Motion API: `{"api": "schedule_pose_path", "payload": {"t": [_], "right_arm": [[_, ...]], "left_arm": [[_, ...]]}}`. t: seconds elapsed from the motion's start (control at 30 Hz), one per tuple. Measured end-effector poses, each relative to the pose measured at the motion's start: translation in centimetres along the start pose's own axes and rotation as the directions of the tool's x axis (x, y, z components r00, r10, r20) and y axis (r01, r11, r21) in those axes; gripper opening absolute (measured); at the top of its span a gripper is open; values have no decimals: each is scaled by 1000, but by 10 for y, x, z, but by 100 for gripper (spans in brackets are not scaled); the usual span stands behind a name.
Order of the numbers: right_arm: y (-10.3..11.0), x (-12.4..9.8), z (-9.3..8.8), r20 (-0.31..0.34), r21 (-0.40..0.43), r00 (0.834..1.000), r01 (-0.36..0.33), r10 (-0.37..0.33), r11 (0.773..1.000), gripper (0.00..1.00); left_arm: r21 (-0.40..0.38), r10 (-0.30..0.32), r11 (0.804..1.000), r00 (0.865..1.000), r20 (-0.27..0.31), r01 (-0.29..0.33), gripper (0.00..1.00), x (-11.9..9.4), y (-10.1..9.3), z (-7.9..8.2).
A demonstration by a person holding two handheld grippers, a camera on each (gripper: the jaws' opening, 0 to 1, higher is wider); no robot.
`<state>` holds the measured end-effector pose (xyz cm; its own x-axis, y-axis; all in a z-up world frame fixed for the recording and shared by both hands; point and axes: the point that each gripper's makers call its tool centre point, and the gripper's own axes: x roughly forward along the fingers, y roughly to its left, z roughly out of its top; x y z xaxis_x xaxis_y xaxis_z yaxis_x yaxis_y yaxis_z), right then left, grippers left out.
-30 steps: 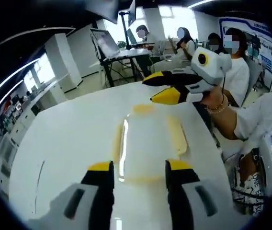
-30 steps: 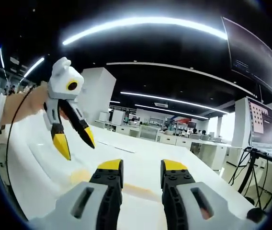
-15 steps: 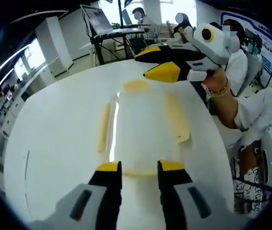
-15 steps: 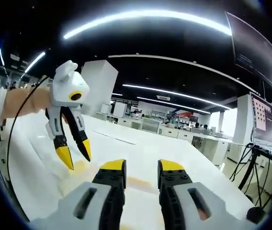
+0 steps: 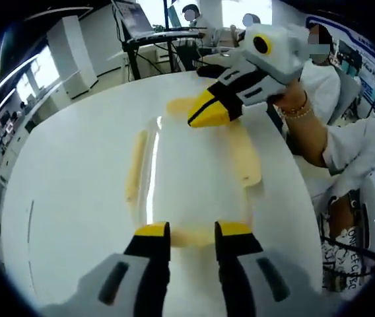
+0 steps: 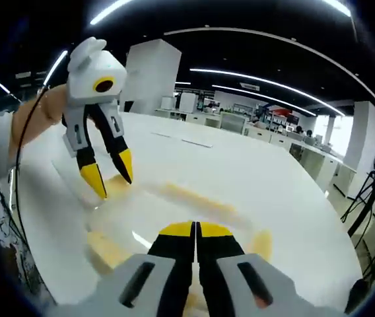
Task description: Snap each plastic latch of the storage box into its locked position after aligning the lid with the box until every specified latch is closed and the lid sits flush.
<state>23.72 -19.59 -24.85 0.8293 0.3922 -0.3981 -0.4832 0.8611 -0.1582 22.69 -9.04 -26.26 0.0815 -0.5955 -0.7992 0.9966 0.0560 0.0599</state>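
On the white table sat the clear storage box with yellow latches, left gripper slightly parted over its near latch, right gripper closed, both empty.

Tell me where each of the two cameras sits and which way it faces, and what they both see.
Left gripper view: rides on the left gripper, looking down along its slightly parted jaws at the storage box on the white table; a hand holds the right gripper over the far end.
Right gripper view: rides on the right gripper, jaws together, facing the opposite way across the box toward the left gripper.
Shared: box, table, each other's gripper.
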Motion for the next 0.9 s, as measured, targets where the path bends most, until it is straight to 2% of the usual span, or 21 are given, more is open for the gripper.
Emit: {"api": "schedule_pose_path", "payload": {"t": [0.17,0.37,0.67,0.7,0.9], "right_arm": [[-1,4,-9,-54,3,998,-18,18,1000,0],[-1,6,-22,-125,-45,992,-17,12,999,0],[0,4,-23,-139,-58,990,-19,11,998,0],[0,4,-23,-141,-61,990,-19,10,998,0],[2,1,-24,-142,-64,990,-18,9,998,0]], "left_arm": [[-13,-14,1000,1000,-8,13,23,3,2,-1],[-32,-30,999,999,-16,30,19,3,2,-2],[-42,-31,999,998,-63,28,15,5,-1,-16],[-32,-25,999,998,-50,24,15,6,0,-14],[-31,-23,999,997,-68,21,14,6,-4,-17]]}}
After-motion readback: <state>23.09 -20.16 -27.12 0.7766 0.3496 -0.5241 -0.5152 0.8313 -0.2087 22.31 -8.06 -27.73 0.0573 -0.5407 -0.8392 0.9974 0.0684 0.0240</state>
